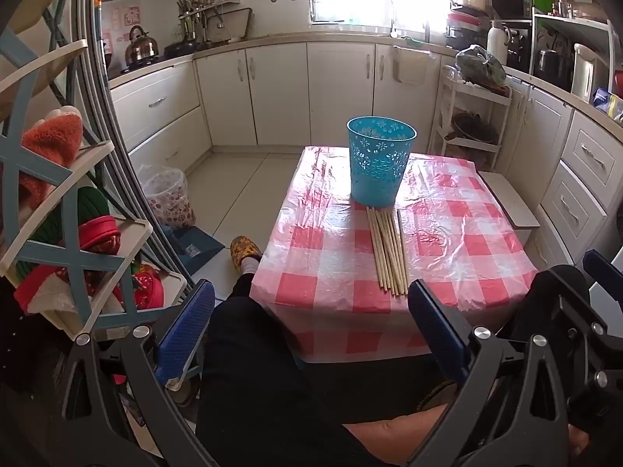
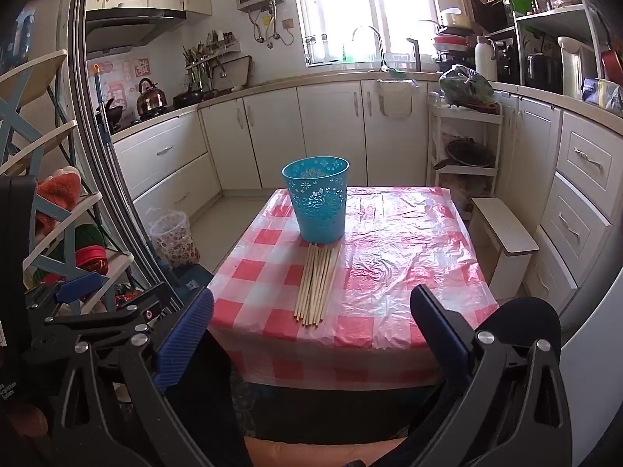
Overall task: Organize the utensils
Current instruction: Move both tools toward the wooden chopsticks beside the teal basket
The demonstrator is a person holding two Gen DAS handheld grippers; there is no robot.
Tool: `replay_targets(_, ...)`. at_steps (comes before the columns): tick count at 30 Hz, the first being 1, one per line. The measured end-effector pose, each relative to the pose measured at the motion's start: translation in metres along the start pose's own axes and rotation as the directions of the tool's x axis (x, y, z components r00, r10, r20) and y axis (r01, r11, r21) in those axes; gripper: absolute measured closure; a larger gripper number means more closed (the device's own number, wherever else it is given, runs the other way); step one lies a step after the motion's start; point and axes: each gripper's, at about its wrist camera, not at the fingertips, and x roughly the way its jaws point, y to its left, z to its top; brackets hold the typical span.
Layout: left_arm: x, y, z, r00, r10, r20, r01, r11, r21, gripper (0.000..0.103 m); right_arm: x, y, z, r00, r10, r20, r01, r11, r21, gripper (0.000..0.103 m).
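Presently: left tool (image 1: 311, 334) and right tool (image 2: 311, 334) both spread wide, empty, short of surface (image 2: 409, 272). Bamboo chopsticks (image 2: 317, 284) bundled flat on checked tablecloth, tips touching upright blue perforated bin (image 2: 317, 198).

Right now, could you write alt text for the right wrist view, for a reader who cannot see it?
A bundle of wooden chopsticks lies flat on a red-checked table, just in front of an upright blue basket. The right gripper hangs open, short of the table.
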Motion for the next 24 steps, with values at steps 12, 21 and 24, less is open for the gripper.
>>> replay_targets(12,0.000,-0.002,0.000,1.000,-0.002,0.002,0.002,1.000,0.000,0.008,0.000,0.000,0.000,1.000,0.000,-0.001,0.000,1.000,0.000,0.006)
replay_targets(21,0.001,0.000,0.001,0.998,-0.055,0.013,0.055,0.998,-0.037,0.008,-0.002,0.007,-0.004,1.000,-0.019,-0.023,0.018,0.999,-0.041,0.006)
replay_targets(24,0.008,-0.003,0.002,0.999,-0.038,0.017,0.038,0.999,-0.013,0.008,0.006,0.003,0.000,0.999,-0.027,-0.041,0.025,0.998,-0.064,0.006)
